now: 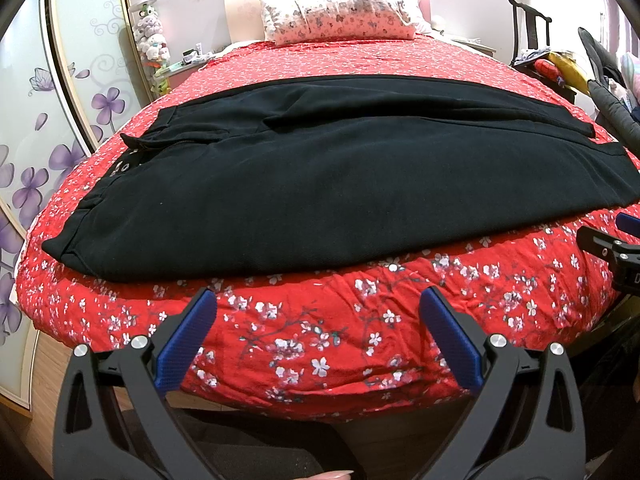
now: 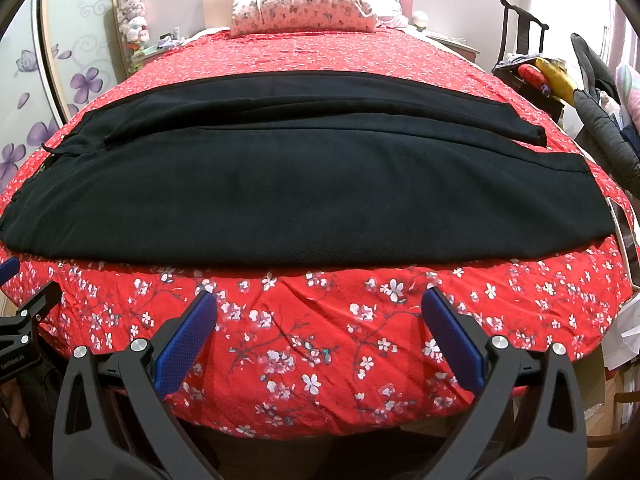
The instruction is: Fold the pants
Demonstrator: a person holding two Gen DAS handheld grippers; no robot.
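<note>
black pants [image 1: 320, 184] laid flat across a bed [image 1: 320, 332], lengthwise left to right, one leg folded over the other; waistband with button and zip at the left end in the left wrist view, leg hems at the right end, upper hem set back from the lower one. red bedspread with white blossom print under and around the pants, bare along the near edge. floral pillow [image 1: 340, 16] at the headboard, well apart from the pants. stuffed toys [image 1: 150, 36] stacked at the far left corner, beside a sliding wardrobe door [image 1: 72, 80] with purple flower decals. dark chair [image 1: 532, 36] at the far right, heaped with red and yellow items; grey quilted garment [image 1: 608, 96] hanging just beside the bed's right edge. nothing lying between either claw and the pants. left claw [image 1: 318, 304] held low over the near edge of the bed, blue pads [image 1: 188, 336] spread wide, holding nothing, short of the pants' near fold. right claw [image 2: 318, 308] likewise level at the near edge, spread wide, empty, apart from the fabric. each claw partly visible at the margin of the other's view, side by side. fingertip [image 1: 336, 474] just visible at the bottom of the left wrist view.
</note>
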